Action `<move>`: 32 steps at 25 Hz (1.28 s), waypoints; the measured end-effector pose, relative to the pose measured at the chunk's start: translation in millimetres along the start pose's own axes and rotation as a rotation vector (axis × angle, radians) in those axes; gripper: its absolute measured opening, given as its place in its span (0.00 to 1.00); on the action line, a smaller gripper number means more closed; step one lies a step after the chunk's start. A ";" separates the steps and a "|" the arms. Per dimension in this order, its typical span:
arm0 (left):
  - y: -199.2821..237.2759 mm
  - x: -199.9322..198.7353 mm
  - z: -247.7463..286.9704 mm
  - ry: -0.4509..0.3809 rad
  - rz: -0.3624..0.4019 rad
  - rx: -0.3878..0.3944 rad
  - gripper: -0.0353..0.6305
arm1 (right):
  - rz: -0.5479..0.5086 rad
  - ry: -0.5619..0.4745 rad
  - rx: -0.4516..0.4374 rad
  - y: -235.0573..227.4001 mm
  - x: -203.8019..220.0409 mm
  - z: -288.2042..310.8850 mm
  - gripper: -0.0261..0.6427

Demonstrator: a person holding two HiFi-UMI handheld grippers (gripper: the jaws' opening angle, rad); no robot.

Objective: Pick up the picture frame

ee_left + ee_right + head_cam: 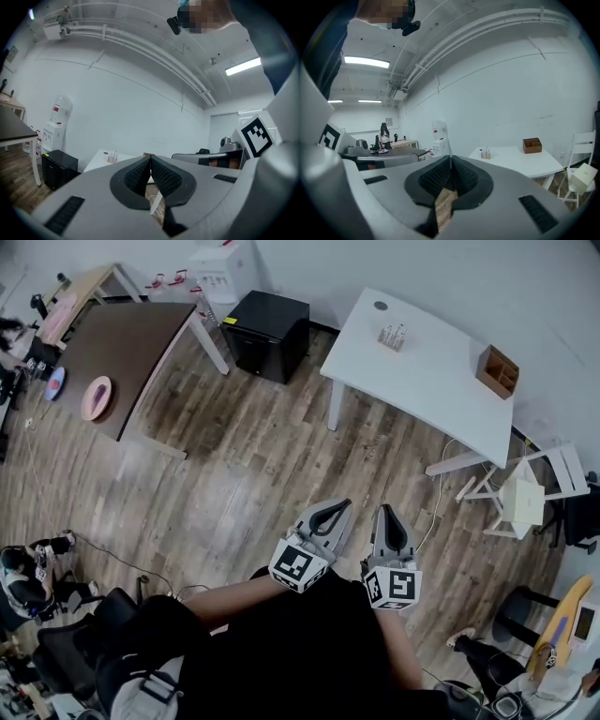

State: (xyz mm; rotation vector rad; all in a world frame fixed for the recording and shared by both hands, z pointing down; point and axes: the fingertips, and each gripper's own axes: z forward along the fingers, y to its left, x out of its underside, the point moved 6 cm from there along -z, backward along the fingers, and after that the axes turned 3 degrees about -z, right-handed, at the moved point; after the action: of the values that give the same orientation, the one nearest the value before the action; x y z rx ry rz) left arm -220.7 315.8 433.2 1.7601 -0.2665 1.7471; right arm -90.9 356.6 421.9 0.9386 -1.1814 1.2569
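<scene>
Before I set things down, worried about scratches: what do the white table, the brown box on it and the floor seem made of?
White table: likely laminate or painted board, smooth matte top. Brown box: seemingly wood, warm walls. Floor: plank seams and grain; real wood or laminate, can't tell.

A wood-plank floor (244, 474) fills the room. On it stands a white worktop (422, 367), at the upper right of the head view. The worktop carries a small rack of upright bits (391, 336) near its far end and an open wooden box (497, 370) with compartments at its right end, the two well apart. A brown worktop (131, 338) at the upper left carries a pink plate (96, 397). Between the two worktops a black cabinet (267, 322) sits on the floor, and a white chair (525, 491) stands just beside the white worktop's right end.
</scene>
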 end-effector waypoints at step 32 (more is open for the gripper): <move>132.8 -51.6 129.2 -0.090 0.106 -0.152 0.07 | -0.031 -0.052 -0.093 -67.3 -33.2 188.0 0.09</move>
State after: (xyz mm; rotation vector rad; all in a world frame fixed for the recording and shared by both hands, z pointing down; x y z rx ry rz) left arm -193.4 125.4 433.6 1.7433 -0.5259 1.6748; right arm -47.1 159.1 430.0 0.9220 -1.2514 1.1489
